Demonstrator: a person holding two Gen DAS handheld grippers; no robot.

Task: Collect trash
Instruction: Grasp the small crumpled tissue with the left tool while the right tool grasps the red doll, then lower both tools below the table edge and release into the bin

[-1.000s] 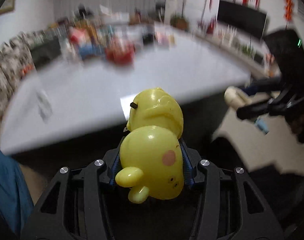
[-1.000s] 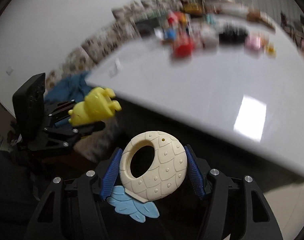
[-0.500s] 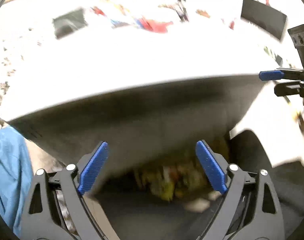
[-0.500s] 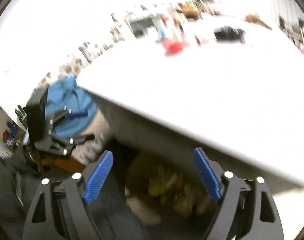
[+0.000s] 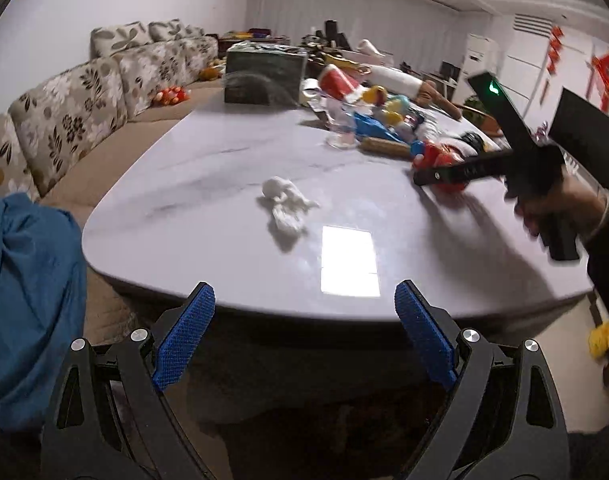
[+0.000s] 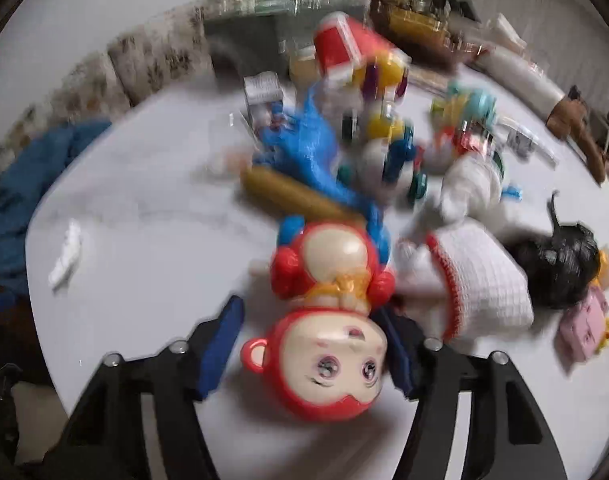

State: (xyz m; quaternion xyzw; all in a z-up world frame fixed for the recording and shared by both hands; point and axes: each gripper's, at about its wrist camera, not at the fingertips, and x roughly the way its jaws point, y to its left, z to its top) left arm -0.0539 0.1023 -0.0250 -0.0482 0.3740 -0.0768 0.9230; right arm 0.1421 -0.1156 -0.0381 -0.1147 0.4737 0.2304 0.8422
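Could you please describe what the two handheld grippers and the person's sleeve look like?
Both the left gripper and right gripper have black angular frames, silver round bolts and blue textured pads. A green light glows on the right one's black body. The sleeve is dark.

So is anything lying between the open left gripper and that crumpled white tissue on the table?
Nothing visible. Bare table runs from the open left gripper to the crumpled white tissue; the toy pile sits beyond it.
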